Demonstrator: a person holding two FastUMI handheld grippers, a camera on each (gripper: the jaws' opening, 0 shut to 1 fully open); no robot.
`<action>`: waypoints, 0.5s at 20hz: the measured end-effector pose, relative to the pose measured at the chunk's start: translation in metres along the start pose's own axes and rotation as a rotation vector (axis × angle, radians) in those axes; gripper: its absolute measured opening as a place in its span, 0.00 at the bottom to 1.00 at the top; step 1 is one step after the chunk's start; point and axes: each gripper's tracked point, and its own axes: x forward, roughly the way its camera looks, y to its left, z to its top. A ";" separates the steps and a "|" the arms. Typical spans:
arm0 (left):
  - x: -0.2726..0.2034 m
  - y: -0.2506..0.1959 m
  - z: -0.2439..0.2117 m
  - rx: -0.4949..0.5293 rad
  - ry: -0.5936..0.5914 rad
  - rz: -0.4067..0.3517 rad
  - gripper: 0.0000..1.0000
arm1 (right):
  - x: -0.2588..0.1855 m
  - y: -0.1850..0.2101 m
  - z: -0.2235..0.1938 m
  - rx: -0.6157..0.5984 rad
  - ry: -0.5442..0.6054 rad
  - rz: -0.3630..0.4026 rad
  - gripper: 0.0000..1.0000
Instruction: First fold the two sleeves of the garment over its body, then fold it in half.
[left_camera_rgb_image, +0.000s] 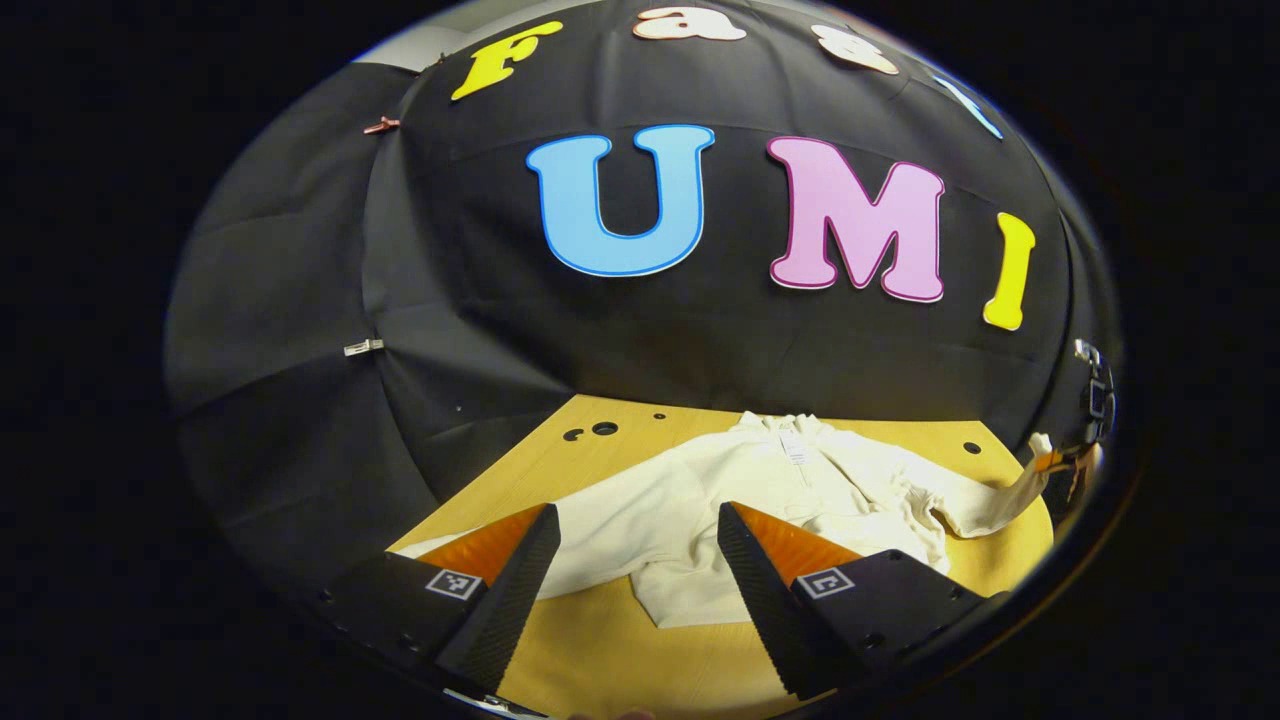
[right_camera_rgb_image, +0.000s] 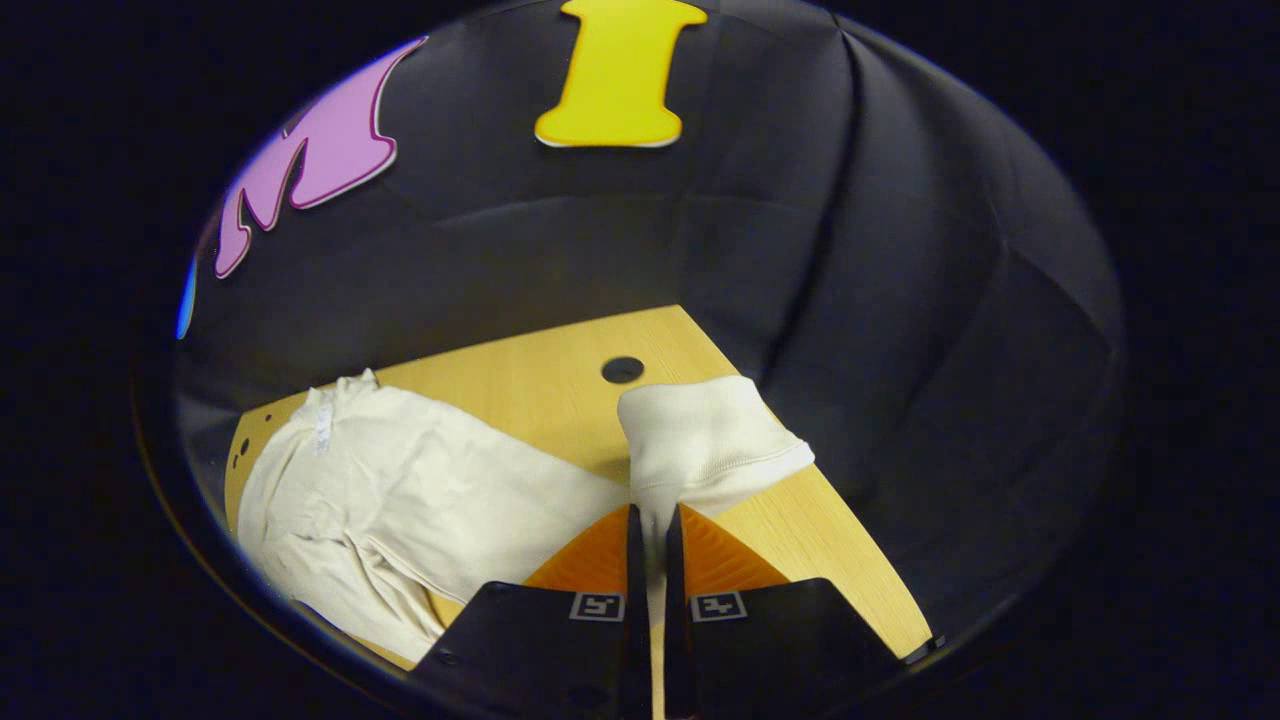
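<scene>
Cream cloth sits between the two fingers of the right gripper (right_camera_rgb_image: 650, 540), which are pressed together on the end of one sleeve (right_camera_rgb_image: 700, 440). The cuff stands up above the fingertips and is lifted off the wooden table (right_camera_rgb_image: 540, 385). In the left gripper view the same sleeve stretches to the right edge, where the other gripper appears small and far off.

The left gripper (left_camera_rgb_image: 640, 550) has its fingers wide apart and nothing is between them. It hangs above the near part of the garment (left_camera_rgb_image: 760, 500) and does not touch it.

The garment lies spread on the table, collar toward the black wall, and its other sleeve (left_camera_rgb_image: 600, 545) lies flat to the left. Small dark holes (left_camera_rgb_image: 604, 428) are in the tabletop. I see no container on the table.
</scene>
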 end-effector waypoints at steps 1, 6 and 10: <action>-0.001 0.004 -0.003 -0.003 0.001 0.008 0.98 | 0.000 0.016 0.018 -0.014 -0.026 0.025 0.09; -0.004 0.030 -0.010 -0.035 0.010 0.059 0.98 | -0.002 0.108 0.075 -0.075 -0.098 0.147 0.09; -0.006 0.055 -0.012 -0.062 0.013 0.120 0.98 | -0.002 0.190 0.103 -0.156 -0.137 0.245 0.09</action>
